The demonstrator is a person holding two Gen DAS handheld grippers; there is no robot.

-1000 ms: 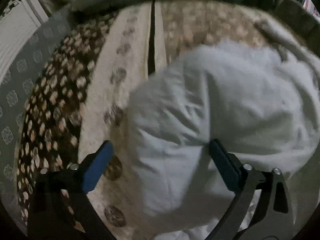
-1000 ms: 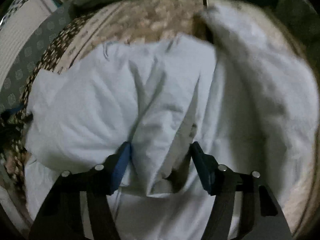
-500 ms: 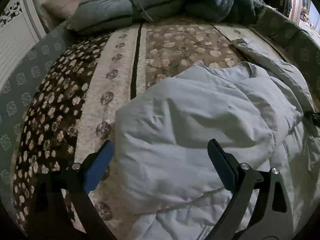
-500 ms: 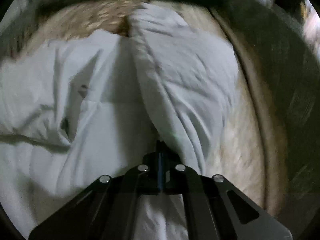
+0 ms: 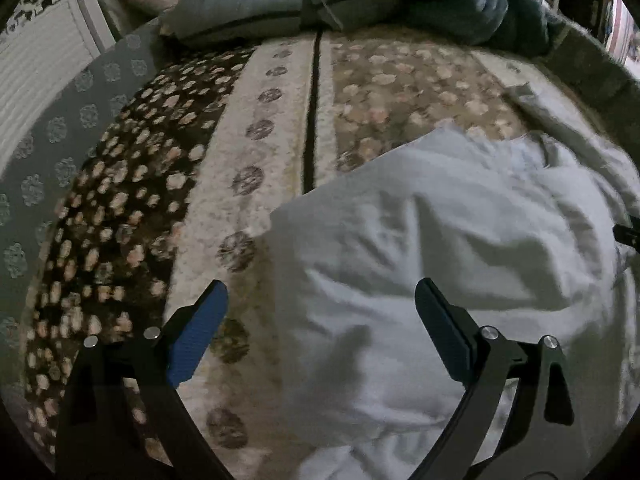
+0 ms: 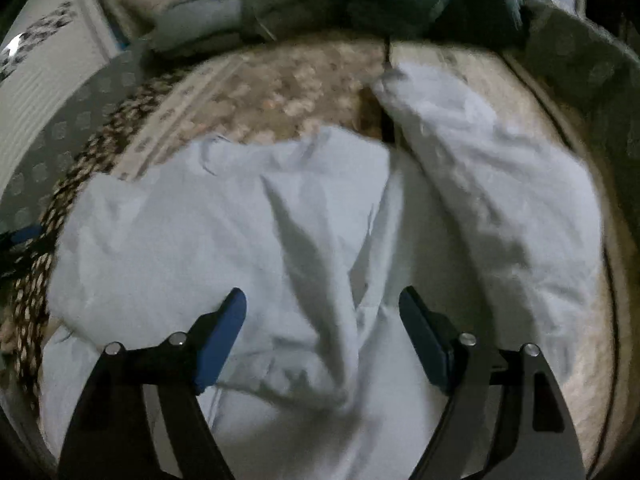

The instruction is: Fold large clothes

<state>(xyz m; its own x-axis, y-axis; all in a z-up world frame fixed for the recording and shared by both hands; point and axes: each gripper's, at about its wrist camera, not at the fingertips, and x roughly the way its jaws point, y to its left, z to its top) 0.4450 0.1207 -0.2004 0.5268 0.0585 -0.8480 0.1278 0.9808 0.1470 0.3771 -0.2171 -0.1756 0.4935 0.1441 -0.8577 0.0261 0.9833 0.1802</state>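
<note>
Just let go on the right: right tool (image 6: 322,312) was pinched fully closed on a ridge of cloth half a second back, now has its blue pads spread wide again, nothing between them but air above the crumpled pale blue-white garment (image 6: 280,240). Left tool (image 5: 320,320) looks about the same as before, wide apart and gripping nothing, hovering over the garment's left edge.

Progress-wise, probably early to middle. Garment sits bunched on the brown flower-patterned bed cover (image 5: 248,140), one long flap thrown out toward the upper right, creases running every way. No clean rectangle anywhere, so flattening and at least a couple of real folds left, at a guess.

Edges: near-left corner of the garment sits right by the left tool's pad, easy enough to pick. Far flap reaches toward the right rim of the bed. Plenty of bare cover to the left and toward the grey-blue rolled bedding (image 5: 280,4) at the head, so room to spread out that way.
</note>
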